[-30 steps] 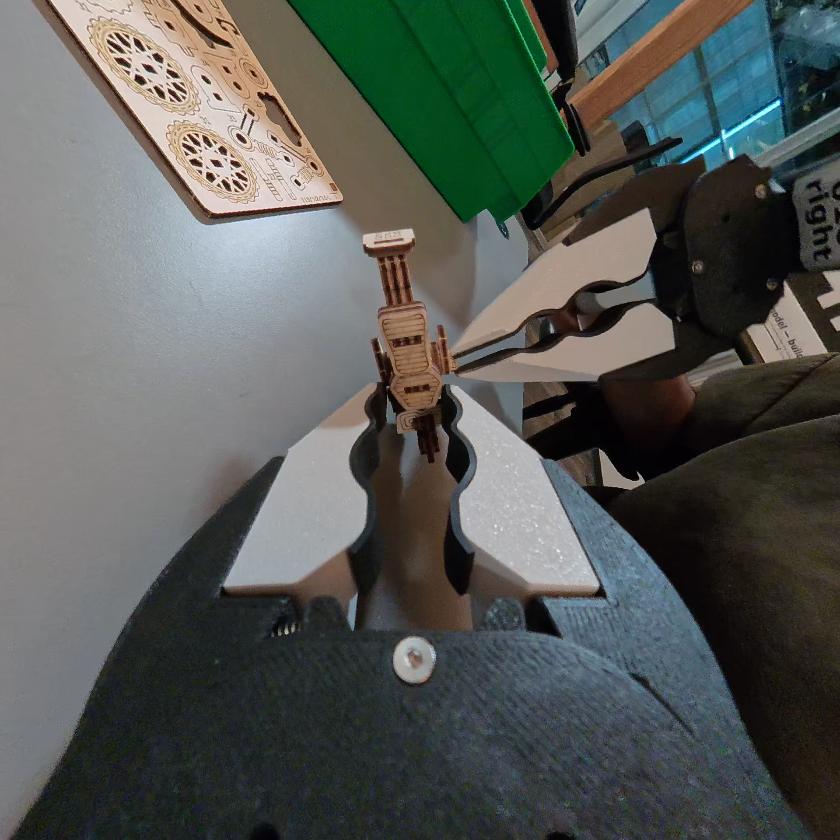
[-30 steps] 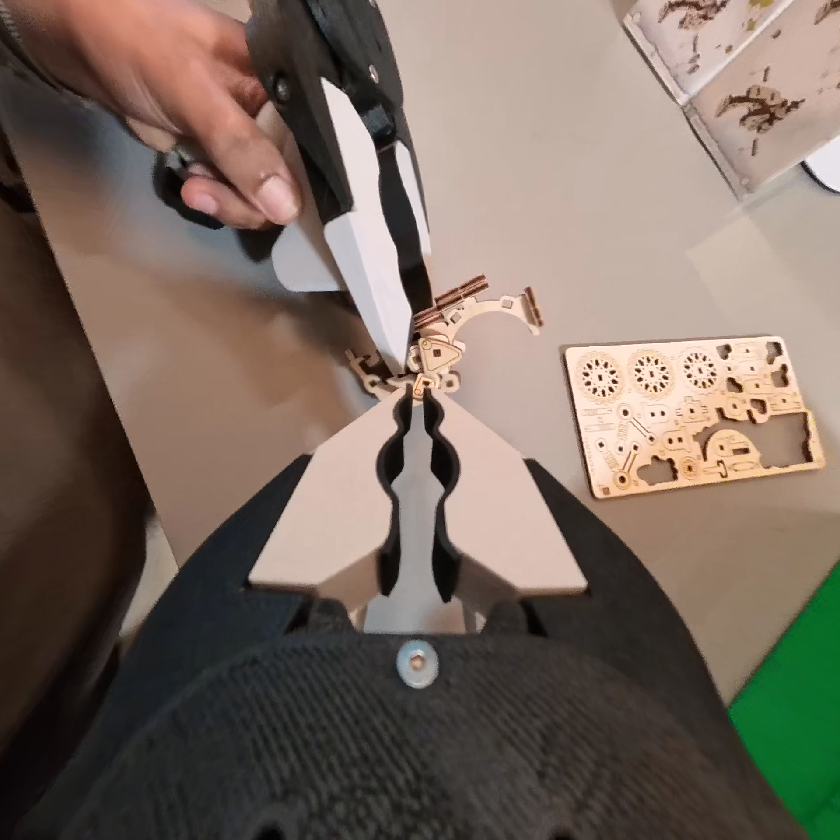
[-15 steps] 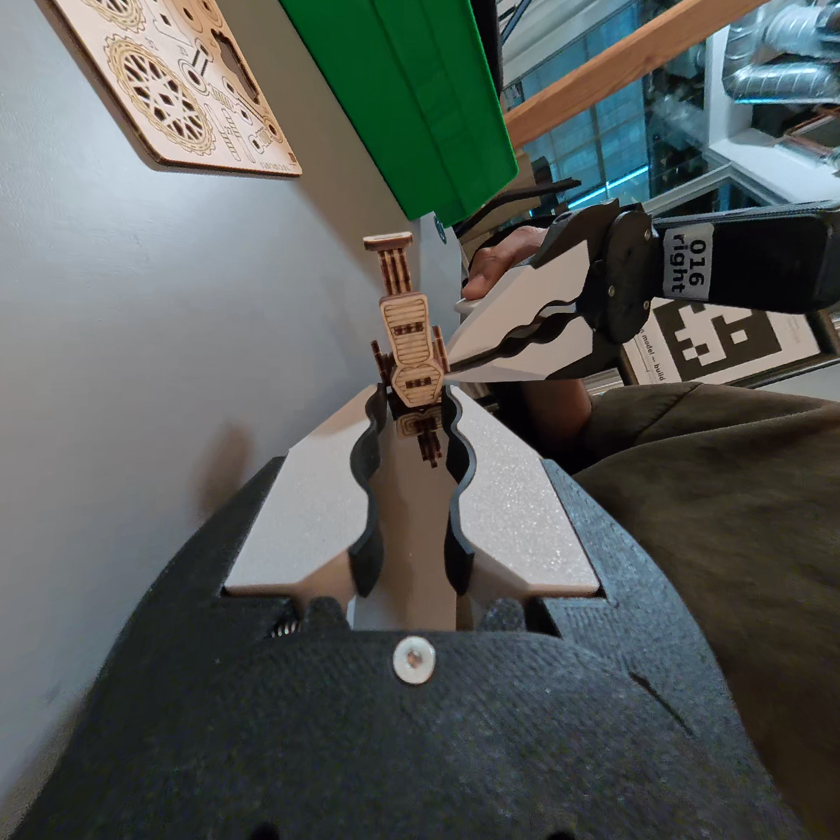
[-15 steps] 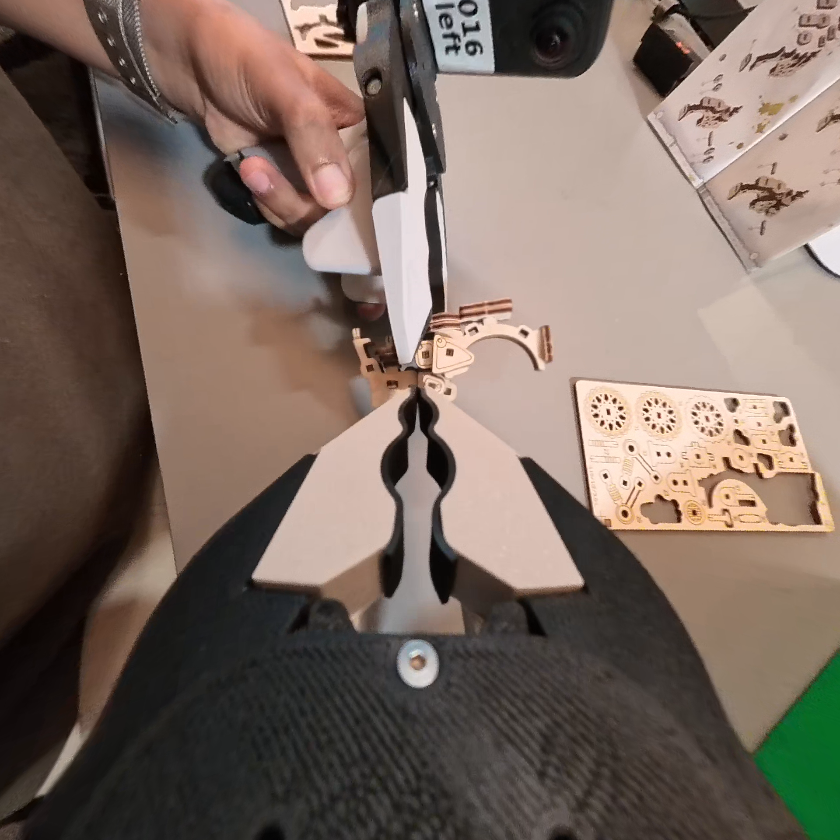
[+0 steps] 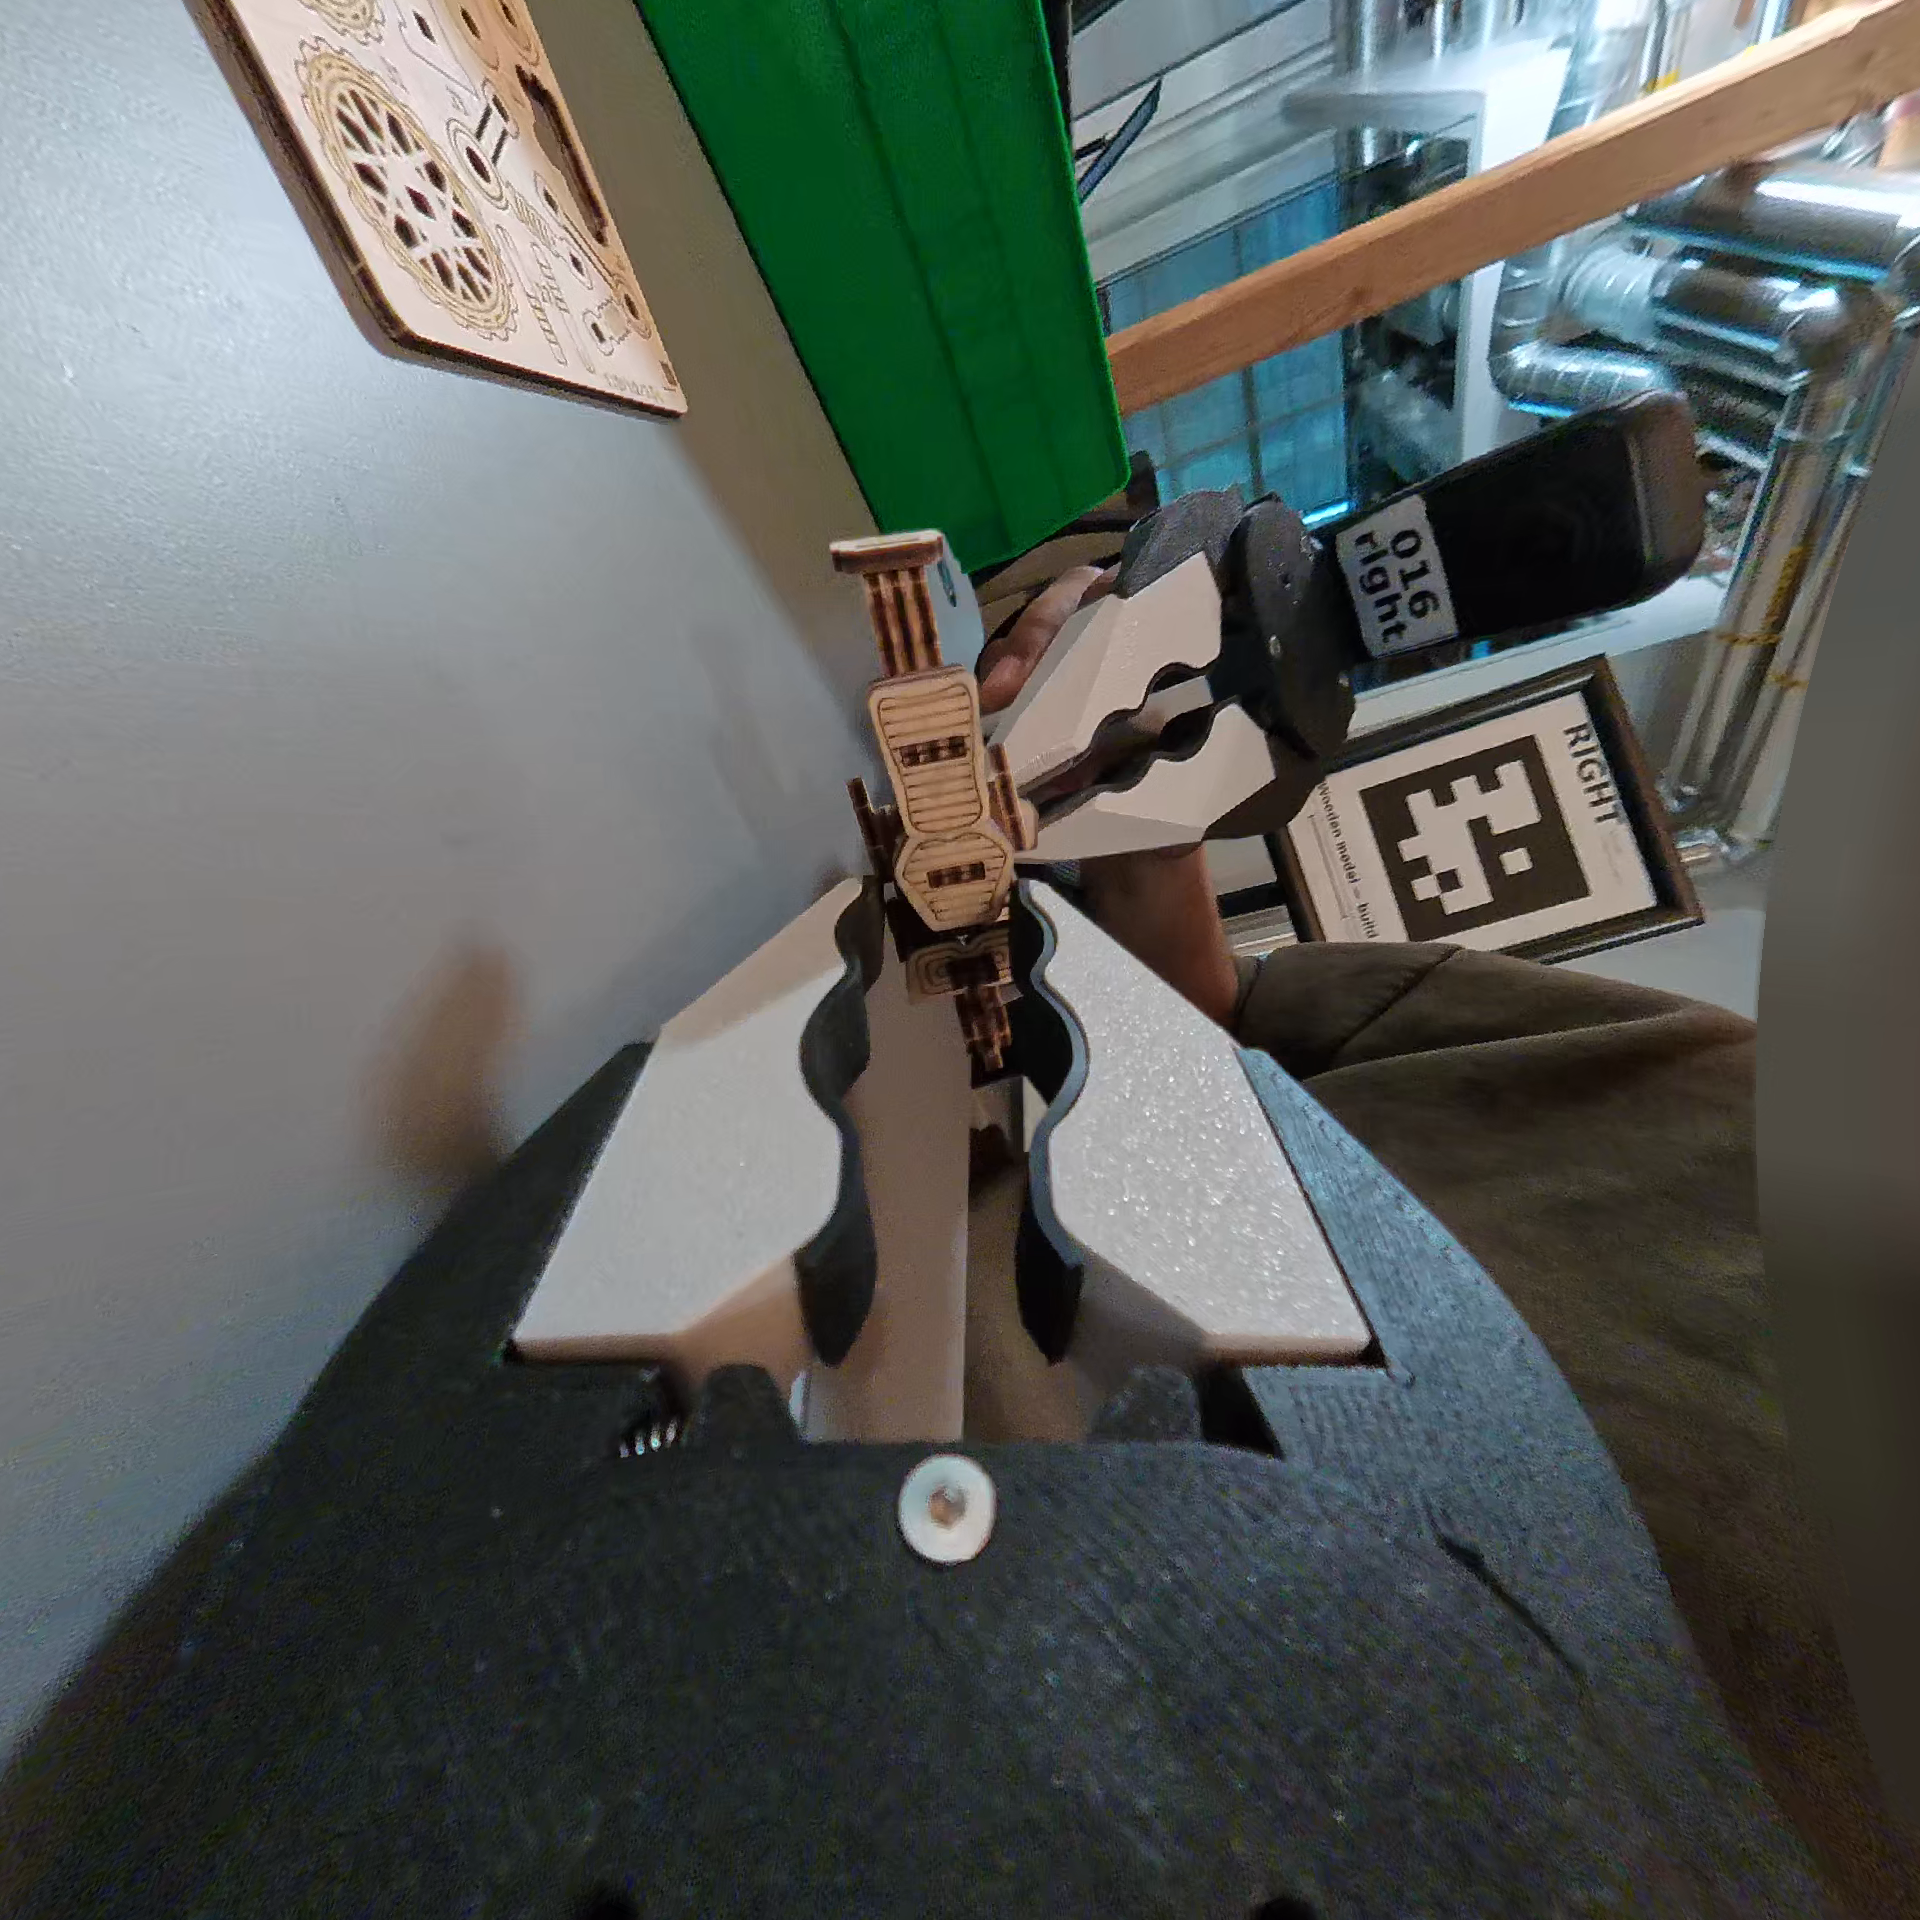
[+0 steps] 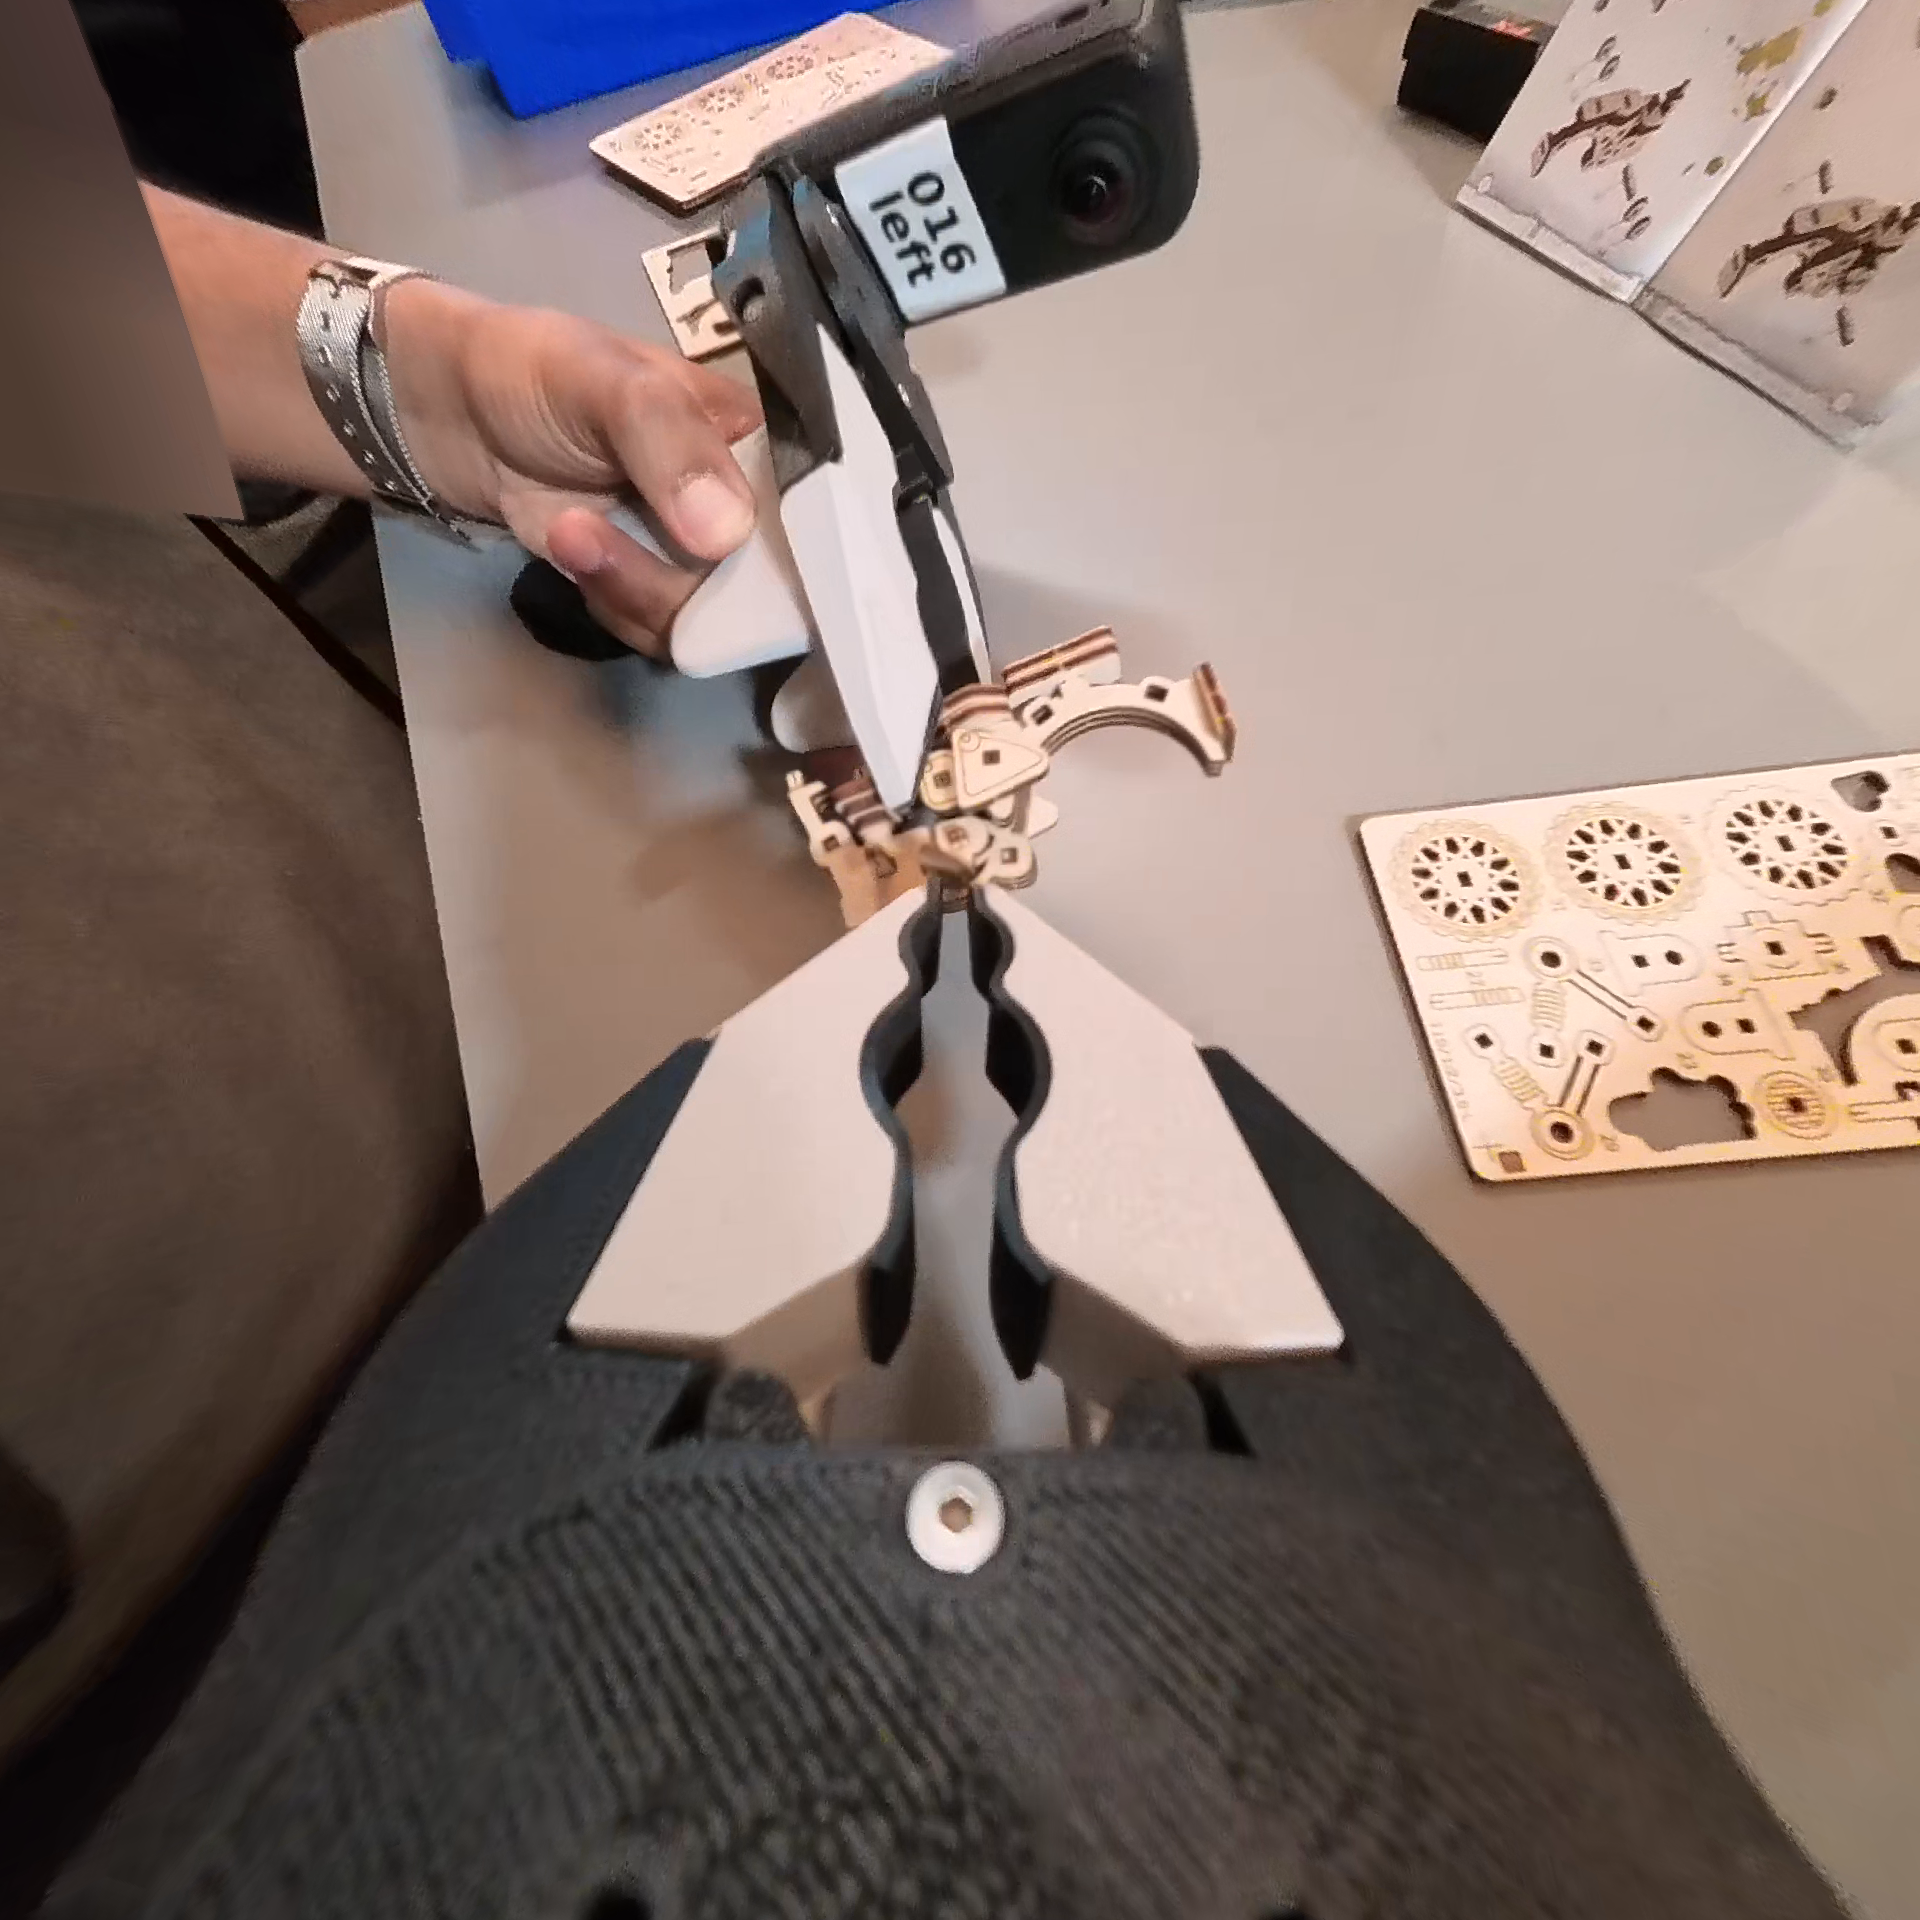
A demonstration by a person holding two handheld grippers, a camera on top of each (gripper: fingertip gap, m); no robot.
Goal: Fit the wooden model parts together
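Note:
A small laser-cut wooden model is held above the grey table. My left gripper is shut on its lower end, and the model stands up out of the fingertips. In the right wrist view the model shows a curved fender arm pointing right. My right gripper is shut on a small tab at the model's near side. The left gripper comes down onto the model from above in that view. The right gripper meets the model from the right in the left wrist view.
A wooden parts sheet lies flat on the table to the right, also in the left wrist view. A green bin stands beyond it. An instruction booklet, more sheets and a blue bin are at the back. The grippers are tip to tip, or close to it.
Both grippers keep their hold on the model. The pair has tilted and shifted together, so the right gripper's body now shows higher and farther back in the left wrist view.

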